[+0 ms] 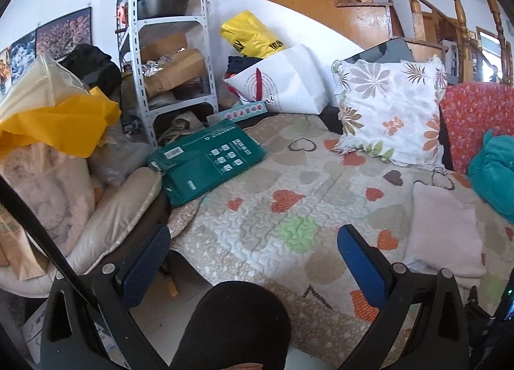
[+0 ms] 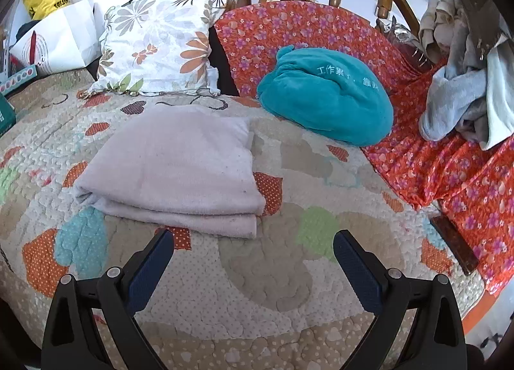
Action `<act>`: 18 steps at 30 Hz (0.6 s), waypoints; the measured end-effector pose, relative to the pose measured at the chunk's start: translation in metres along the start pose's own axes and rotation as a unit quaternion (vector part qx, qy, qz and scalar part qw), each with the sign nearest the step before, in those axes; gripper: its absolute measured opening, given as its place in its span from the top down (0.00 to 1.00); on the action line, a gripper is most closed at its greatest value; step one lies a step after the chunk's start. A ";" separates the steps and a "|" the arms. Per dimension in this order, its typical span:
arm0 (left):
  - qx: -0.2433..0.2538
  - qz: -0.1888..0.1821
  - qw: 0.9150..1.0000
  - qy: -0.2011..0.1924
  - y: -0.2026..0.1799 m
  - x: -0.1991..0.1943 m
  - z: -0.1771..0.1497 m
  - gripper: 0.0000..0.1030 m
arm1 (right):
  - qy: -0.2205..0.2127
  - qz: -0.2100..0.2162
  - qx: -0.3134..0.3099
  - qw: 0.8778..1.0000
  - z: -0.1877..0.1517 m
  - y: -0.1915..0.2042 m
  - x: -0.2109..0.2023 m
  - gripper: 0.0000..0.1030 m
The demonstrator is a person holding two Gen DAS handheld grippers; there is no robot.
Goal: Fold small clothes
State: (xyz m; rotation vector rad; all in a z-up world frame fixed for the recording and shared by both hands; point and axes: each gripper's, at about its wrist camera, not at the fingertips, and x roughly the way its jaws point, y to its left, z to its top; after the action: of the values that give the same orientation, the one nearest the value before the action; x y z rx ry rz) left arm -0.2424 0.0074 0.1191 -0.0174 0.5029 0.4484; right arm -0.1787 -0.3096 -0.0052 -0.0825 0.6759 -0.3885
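Lying folded: pink cloth, both grippers empty.

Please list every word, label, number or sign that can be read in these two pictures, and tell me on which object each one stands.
"工作累了" then more characters too blurred to read: white embroidery on the teal plush cushion.
Green flat plastic package: barcode label, white icons and print, too small to read.
Yellow plastic bag: black print, blurred.
White paper bag: circular red print and cursive letters, unreadable.
Long narrow box with pink dots: letters blurred.
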 end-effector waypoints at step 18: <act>0.030 0.011 0.999 0.013 -0.003 0.000 -0.022 0.00 | -0.013 -0.003 -0.005 1.000 0.001 -0.002 -0.011 0.02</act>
State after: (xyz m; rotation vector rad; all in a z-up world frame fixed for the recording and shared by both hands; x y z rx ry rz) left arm -0.2516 0.0021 0.0996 0.0402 0.5431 0.4543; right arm -0.1870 -0.3072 0.0025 -0.0981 0.6516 -0.3890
